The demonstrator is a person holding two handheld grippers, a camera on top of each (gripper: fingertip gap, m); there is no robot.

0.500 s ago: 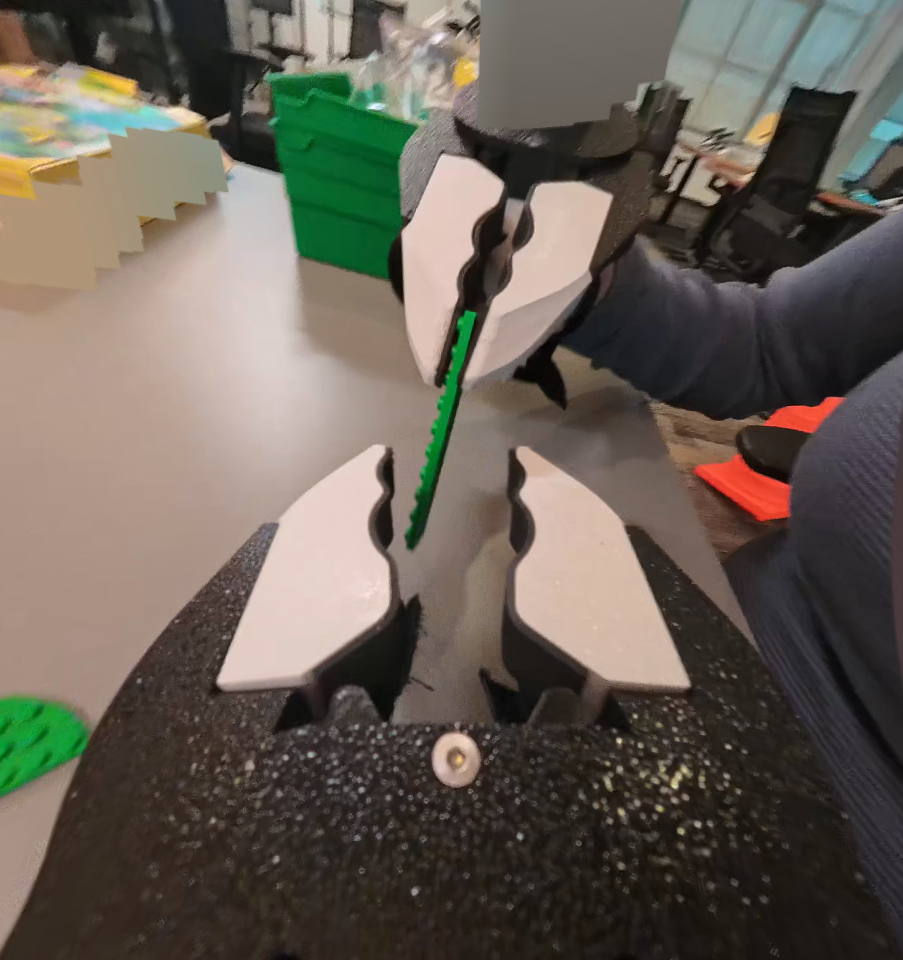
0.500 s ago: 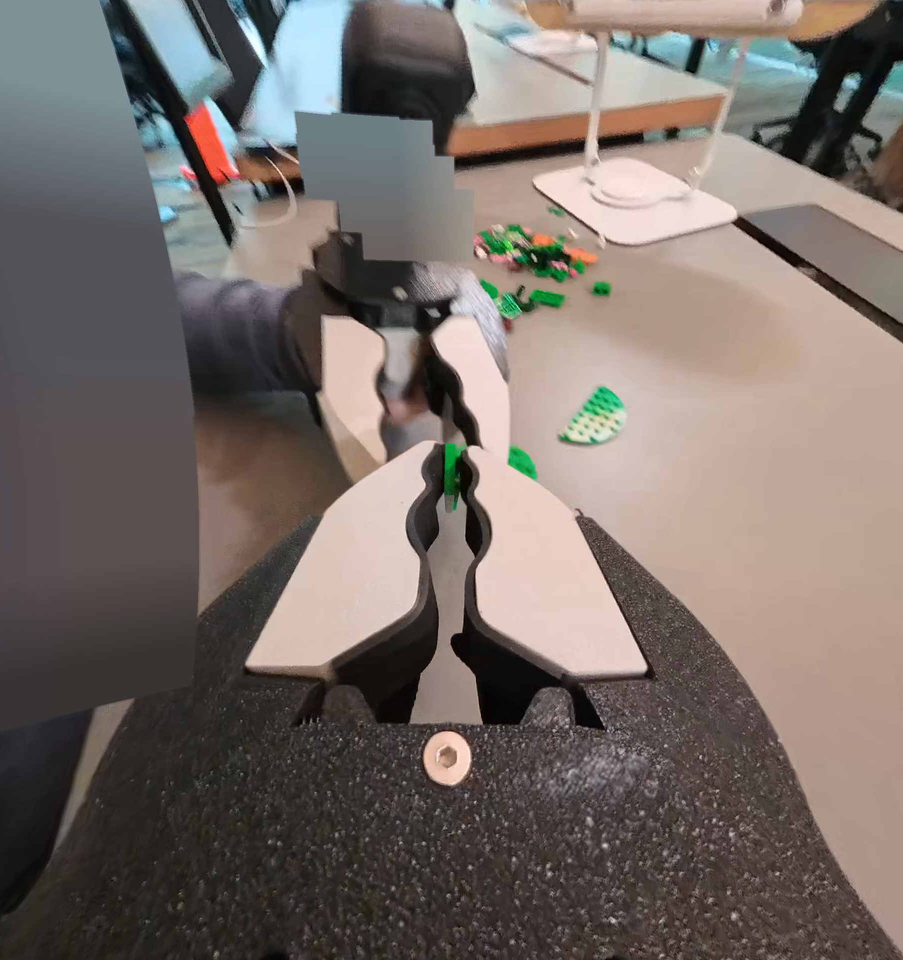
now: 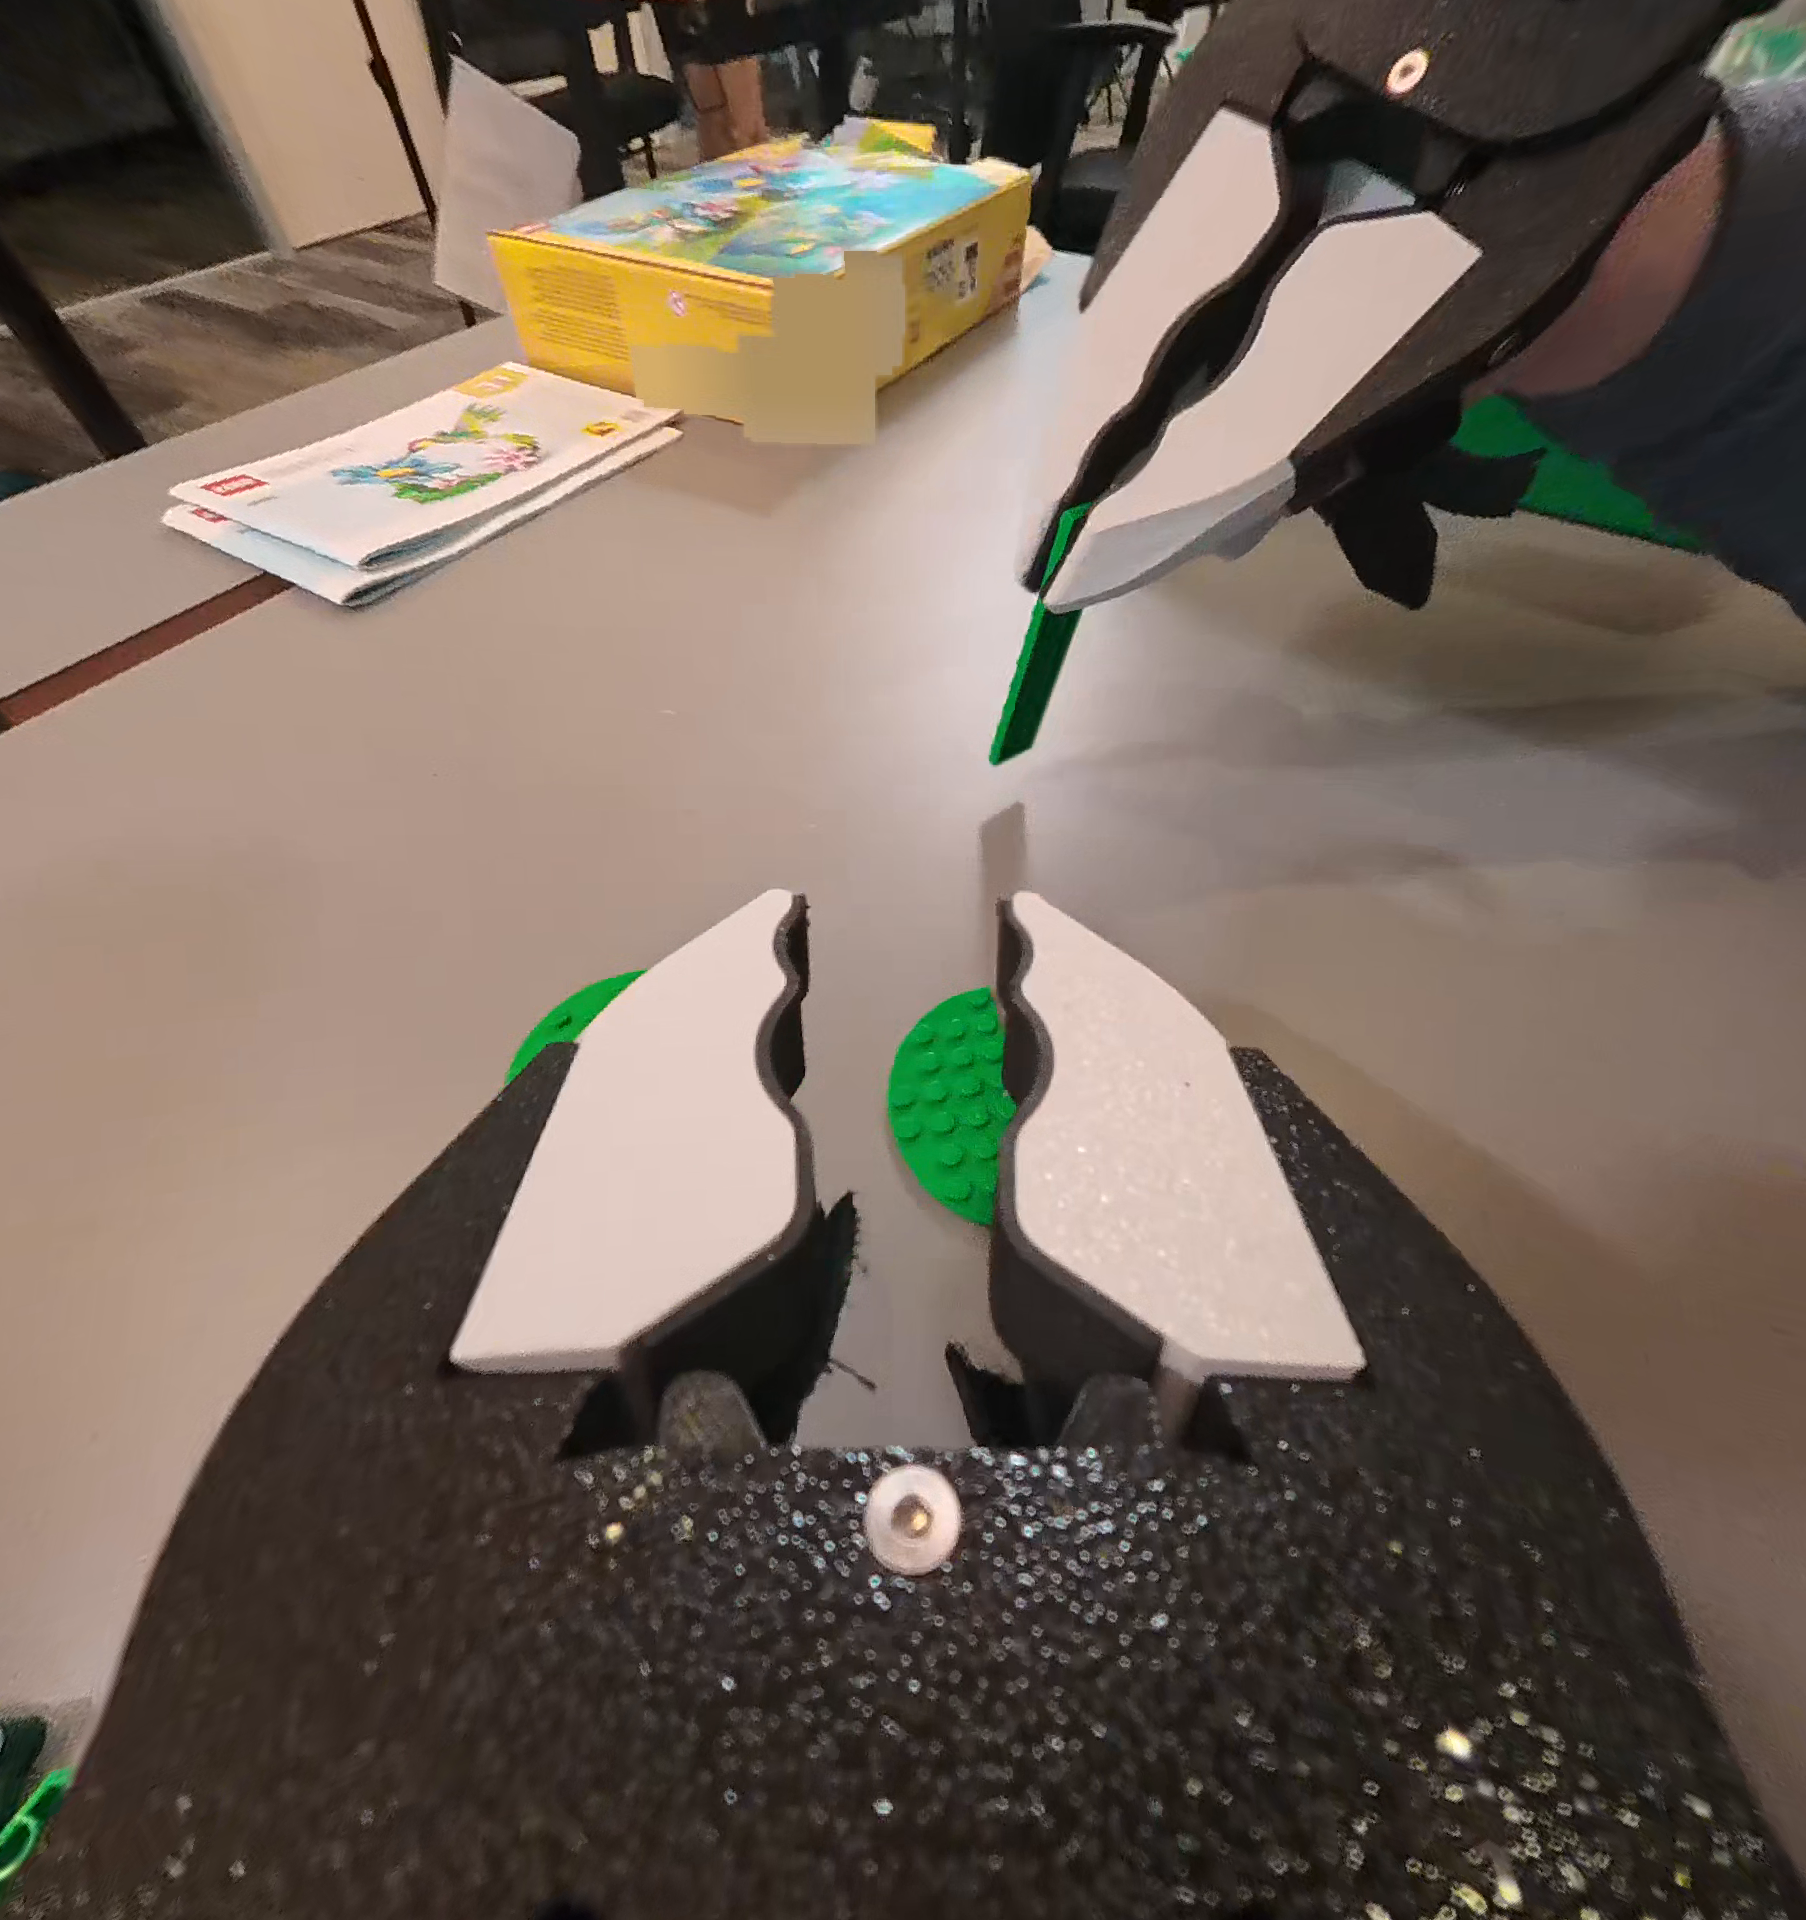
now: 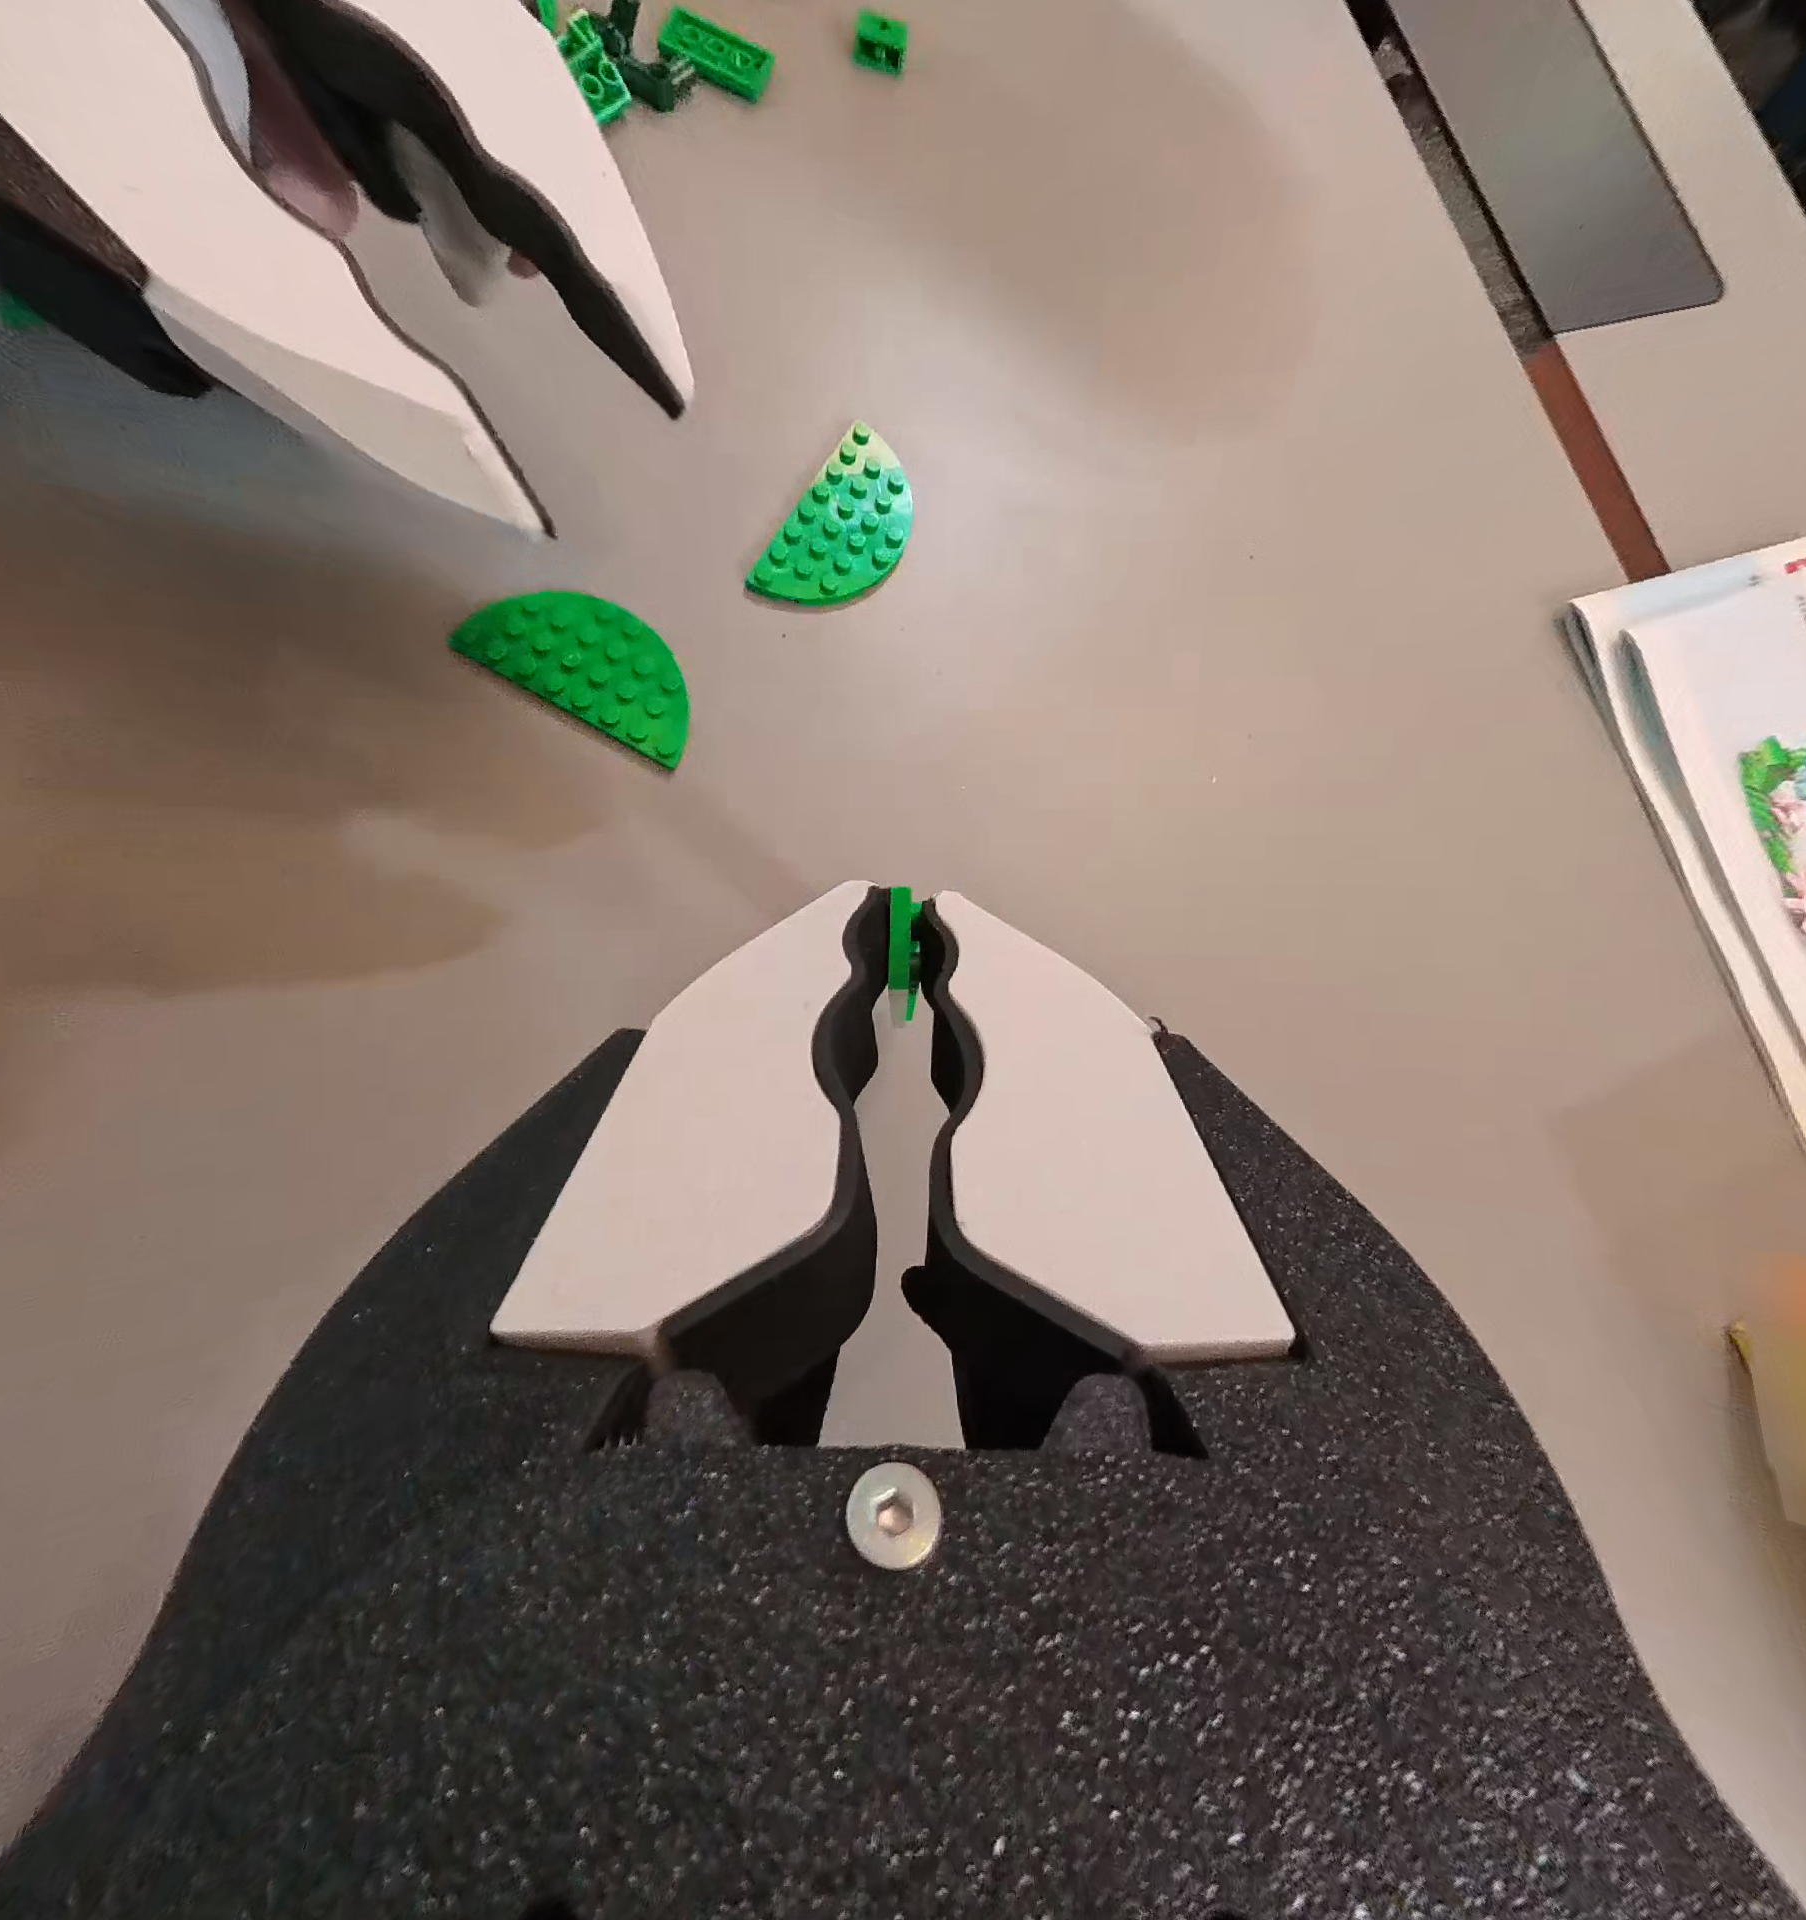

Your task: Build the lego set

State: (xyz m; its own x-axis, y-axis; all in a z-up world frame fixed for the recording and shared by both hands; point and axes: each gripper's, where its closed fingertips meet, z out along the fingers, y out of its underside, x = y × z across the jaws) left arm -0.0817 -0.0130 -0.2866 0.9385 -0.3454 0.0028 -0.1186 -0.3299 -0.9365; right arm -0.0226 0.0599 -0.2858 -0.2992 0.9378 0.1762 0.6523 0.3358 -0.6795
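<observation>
half a second ago the green plate (image 3: 1034,665) hung between the left gripper's (image 3: 904,914) spread fingers; now the right gripper (image 4: 904,904), pinching it edge-on, has carried it far right above the grey table (image 3: 463,831). the two half-round plates (image 4: 577,675) lie flat near the left gripper, likely the next joining target.

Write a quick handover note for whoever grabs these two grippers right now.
Right gripper: shut on the long green plate, held edge-on above the table.
Left gripper: open, empty, over the two green half-round plates.
Half-rounds lie flat, apart, studs up; loose green bricks farther off.
Nothing looks joined yet. Left: probably joining the half-rounds with the long plate.
</observation>
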